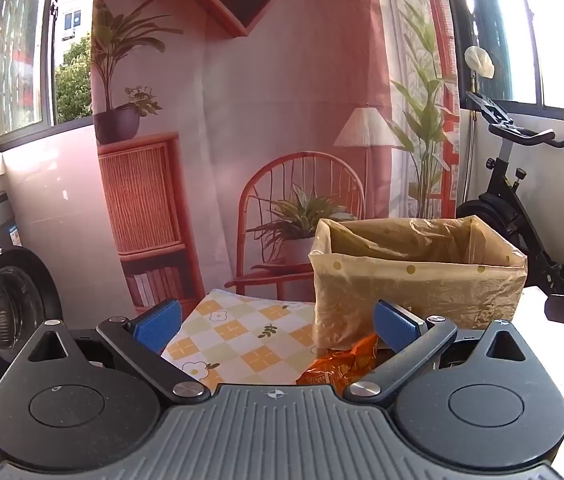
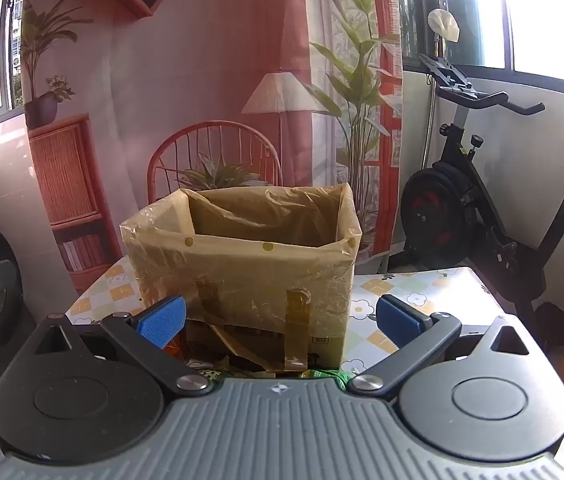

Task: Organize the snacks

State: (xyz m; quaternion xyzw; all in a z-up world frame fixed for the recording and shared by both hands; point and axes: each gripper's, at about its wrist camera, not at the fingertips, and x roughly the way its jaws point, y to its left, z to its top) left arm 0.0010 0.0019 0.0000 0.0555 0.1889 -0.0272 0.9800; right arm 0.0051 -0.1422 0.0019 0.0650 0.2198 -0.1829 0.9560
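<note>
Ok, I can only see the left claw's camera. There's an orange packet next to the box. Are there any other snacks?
Observer: Yes. The right wrist view shows a green packet at its bottom edge, in front of the box.
Operator: Is the right claw holding it?
Observer: No. The right claw is open, with nothing between its blue pads.

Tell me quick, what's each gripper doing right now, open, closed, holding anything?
Left gripper: open wide, holding nothing; an orange snack packet lies below its jaws.
Right gripper: open wide, holding nothing, facing the lined box.
</note>
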